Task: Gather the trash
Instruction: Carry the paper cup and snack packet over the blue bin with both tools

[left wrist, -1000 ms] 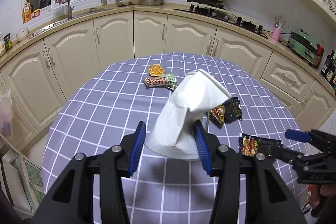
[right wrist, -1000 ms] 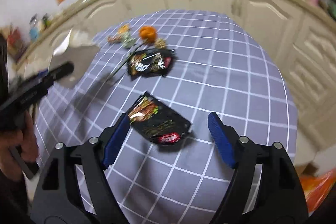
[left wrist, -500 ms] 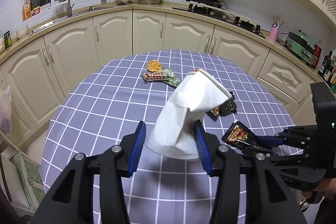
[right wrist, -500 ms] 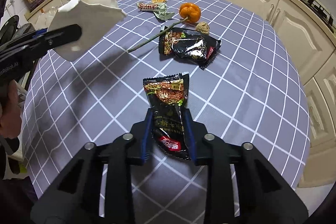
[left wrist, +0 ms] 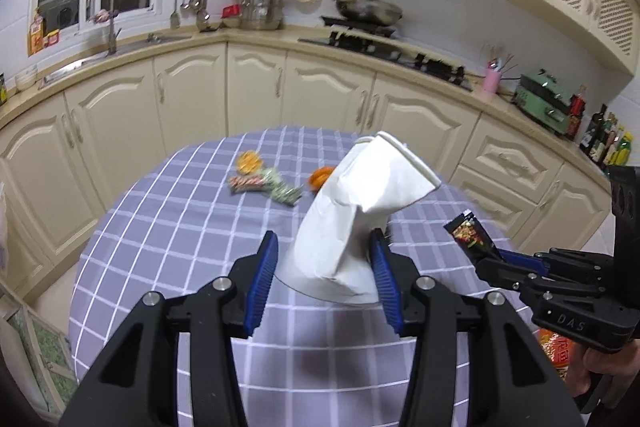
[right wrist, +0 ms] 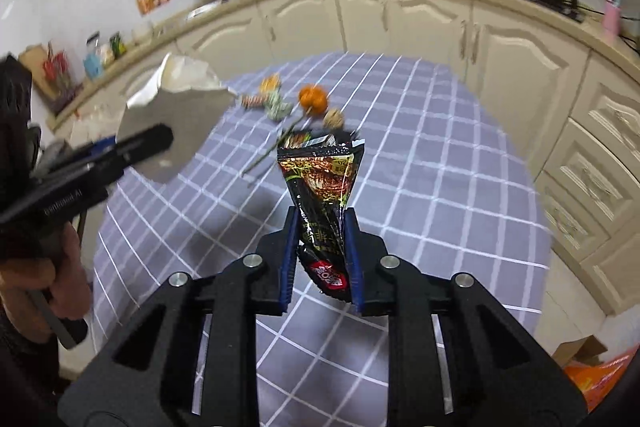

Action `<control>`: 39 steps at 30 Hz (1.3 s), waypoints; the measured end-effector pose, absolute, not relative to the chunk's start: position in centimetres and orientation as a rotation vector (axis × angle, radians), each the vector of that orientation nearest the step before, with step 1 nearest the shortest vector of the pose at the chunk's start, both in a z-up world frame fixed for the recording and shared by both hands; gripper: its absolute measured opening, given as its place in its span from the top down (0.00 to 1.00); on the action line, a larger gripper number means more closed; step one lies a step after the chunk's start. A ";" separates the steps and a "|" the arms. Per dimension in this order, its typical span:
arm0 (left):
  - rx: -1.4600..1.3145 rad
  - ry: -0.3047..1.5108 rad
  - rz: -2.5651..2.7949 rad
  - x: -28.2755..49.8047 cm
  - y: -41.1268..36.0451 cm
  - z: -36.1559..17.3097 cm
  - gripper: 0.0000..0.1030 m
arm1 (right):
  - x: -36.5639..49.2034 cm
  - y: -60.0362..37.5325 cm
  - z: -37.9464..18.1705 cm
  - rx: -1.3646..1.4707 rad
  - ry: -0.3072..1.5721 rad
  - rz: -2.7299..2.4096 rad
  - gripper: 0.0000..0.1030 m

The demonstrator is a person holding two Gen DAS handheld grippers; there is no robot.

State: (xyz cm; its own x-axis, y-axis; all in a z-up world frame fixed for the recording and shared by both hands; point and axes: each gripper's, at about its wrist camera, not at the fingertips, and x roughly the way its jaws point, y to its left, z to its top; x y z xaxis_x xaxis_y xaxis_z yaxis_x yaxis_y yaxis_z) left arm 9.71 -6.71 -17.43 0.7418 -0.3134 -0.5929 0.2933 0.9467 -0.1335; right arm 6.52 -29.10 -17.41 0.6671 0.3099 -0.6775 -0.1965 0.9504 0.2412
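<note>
Black snack wrapper (right wrist: 320, 187) pinched in right gripper (right wrist: 320, 259), white paper bag (left wrist: 356, 211) – left gripper (left wrist: 324, 279)

One white paper bag (left wrist: 360, 215); two black wrappers (right wrist: 320, 195); one orange (right wrist: 313, 97).

left claw (left wrist: 324, 271): clamped, raised | right claw (right wrist: 320, 251): clamped, raised

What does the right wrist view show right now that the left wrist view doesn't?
Only the right wrist view shows the right gripper clamped on the black snack wrapper face-on, plus a small brown ball by the orange. Only the left wrist view shows the left gripper around the white paper bag and its rolled top. Both show bag, wrapper, orange and checked tablecloth.
</note>
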 end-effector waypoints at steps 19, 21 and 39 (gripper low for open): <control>0.066 0.631 -0.737 4.1 -23.3 -14.7 0.56 | -8.8 -49.4 -14.3 0.478 0.600 -0.230 0.79; 0.092 0.656 -0.793 3.2 -25.7 -15.6 0.56 | -10.7 -51.4 -15.4 0.510 0.611 -0.291 0.79; 0.385 0.953 -1.077 -4.9 -43.6 -29.2 0.56 | -20.9 -59.8 -27.8 0.816 0.741 -0.568 0.78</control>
